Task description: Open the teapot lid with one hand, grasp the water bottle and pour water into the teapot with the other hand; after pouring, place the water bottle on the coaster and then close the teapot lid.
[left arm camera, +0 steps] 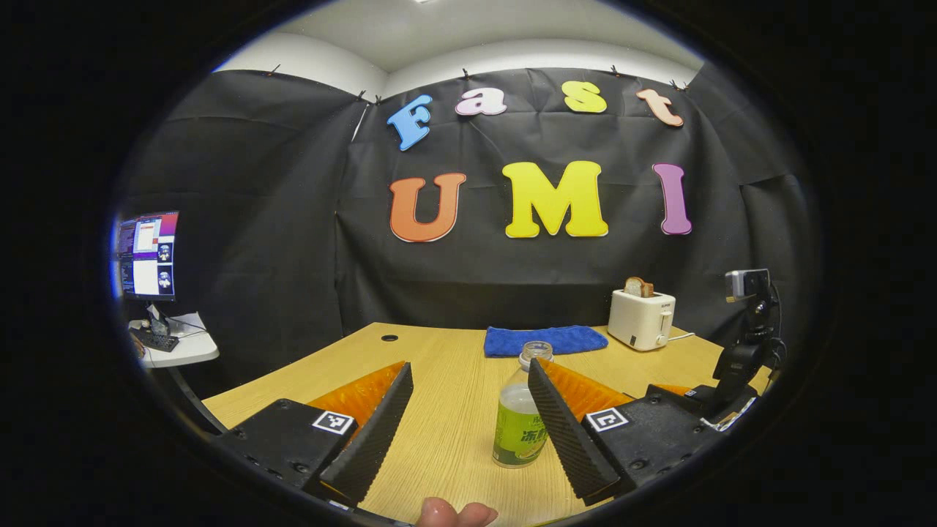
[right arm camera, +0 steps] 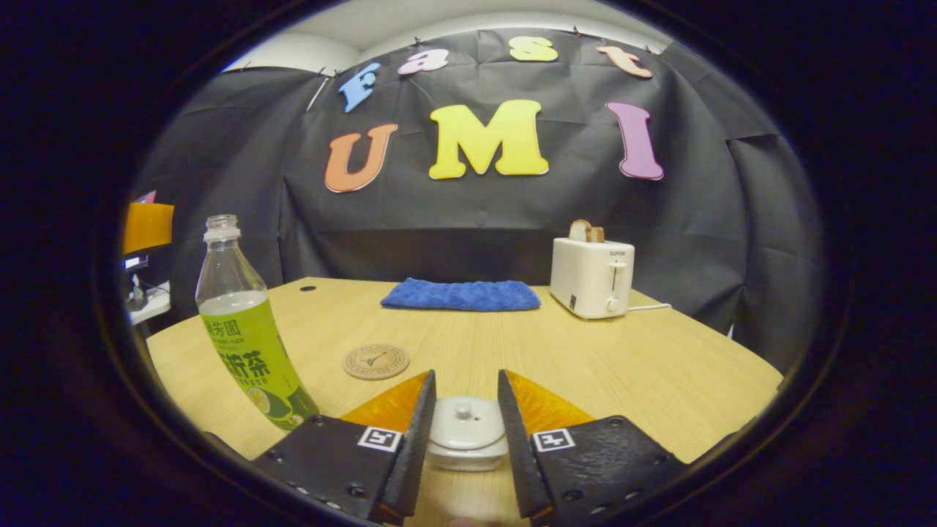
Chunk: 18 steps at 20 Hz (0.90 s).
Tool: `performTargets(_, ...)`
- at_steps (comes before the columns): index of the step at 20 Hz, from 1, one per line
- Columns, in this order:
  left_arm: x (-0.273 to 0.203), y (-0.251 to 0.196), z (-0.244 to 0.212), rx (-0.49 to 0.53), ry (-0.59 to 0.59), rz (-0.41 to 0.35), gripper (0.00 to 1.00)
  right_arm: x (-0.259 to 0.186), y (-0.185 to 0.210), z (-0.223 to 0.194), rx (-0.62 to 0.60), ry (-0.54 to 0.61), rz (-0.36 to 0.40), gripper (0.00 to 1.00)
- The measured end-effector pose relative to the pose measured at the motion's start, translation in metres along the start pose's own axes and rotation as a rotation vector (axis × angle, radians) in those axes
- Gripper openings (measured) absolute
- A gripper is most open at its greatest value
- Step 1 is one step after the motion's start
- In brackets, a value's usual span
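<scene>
Right gripper view is showing us the right tongs (right arm camera: pixel 464 428) standing partly open around the white teapot lid (right arm camera: pixel 465 423), its small round knob sitting between the two ribbed inner faces; whether they are touching the lid yet, we cannot tell. We are judging the step in hand to be lifting that lid, so we are advising a centred close on the knob and a straight rise, since glazed ceramic is looking smooth and likely to slip. Beside it, to the left, the water bottle (right arm camera: pixel 245 337) is standing uncapped, clear plastic with a green label, partly filled. The round coaster (right arm camera: pixel 375 361) is lying flat on the pale wood-grain desk (right arm camera: pixel 659 373), well apart from the folded blue cloth (right arm camera: pixel 461 295) and the white toaster (right arm camera: pixel 591 277). Left gripper view is showing the left tongs (left arm camera: pixel 468 410) wide open and holding nothing, with the bottle (left arm camera: pixel 521 424) just beside its right-hand finger.
</scene>
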State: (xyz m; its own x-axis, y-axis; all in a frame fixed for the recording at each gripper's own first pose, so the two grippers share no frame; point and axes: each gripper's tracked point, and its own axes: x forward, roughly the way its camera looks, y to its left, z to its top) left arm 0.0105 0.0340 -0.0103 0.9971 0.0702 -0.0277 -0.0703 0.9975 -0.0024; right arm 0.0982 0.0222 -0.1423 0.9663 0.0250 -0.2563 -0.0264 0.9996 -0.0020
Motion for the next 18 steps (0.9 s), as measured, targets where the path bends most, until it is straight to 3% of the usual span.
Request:
performTargets(1, 0.000, 0.000, 0.000, 0.000, 0.000, 0.000, 0.99, 0.001, 0.002, -0.001, -0.007, 0.001, 0.001, 0.43)
performTargets(4, 0.001, 0.003, -0.001, -0.004, 0.004, 0.005, 0.99, 0.002, 0.005, -0.001, -0.027, 0.008, 0.003, 0.45)
performTargets(7, 0.002, 0.003, -0.002, -0.006, 0.005, 0.006, 0.99, 0.005, 0.001, -0.005, -0.003, 0.020, 0.000, 0.11)
performTargets(9, 0.002, 0.003, -0.001, -0.006, 0.002, 0.006, 0.99, 0.004, 0.001, -0.007, -0.004, 0.011, -0.004, 0.11)
performTargets(10, 0.002, 0.003, -0.001, -0.007, 0.002, 0.006, 0.99, 0.003, 0.002, -0.002, -0.003, 0.009, -0.002, 0.00)
performTargets(18, 0.001, 0.009, -0.015, -0.005, -0.006, 0.034, 0.99, 0.003, 0.002, 0.006, 0.057, -0.011, 0.046, 0.00)
